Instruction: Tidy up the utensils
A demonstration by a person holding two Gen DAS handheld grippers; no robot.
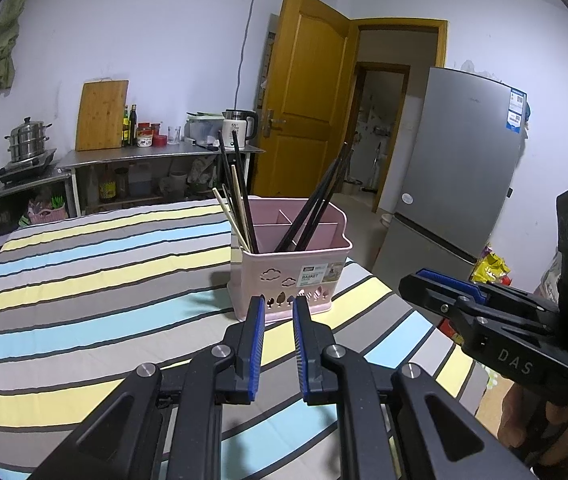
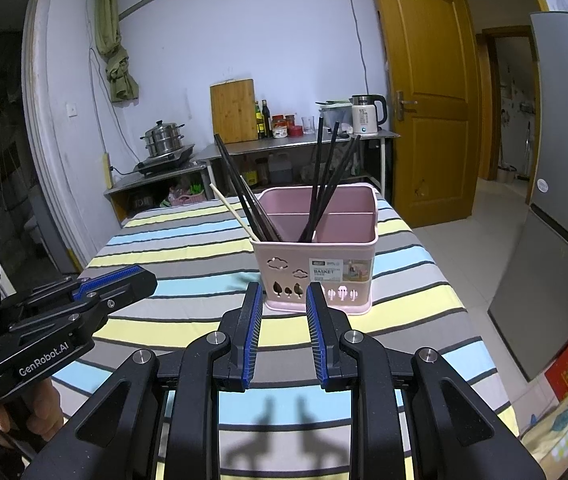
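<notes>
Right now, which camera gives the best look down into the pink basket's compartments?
The right wrist view: it looks down into the pink basket, showing its dividers and the black chopsticks in separate sections. The left wrist view sees the basket from lower and off to one side, so chopsticks and the near wall hide most of the interior.

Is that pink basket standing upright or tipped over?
Upright: the pink plastic utensil basket sits flat on the striped tablecloth, opening upward, chopsticks leaning inside.
</notes>
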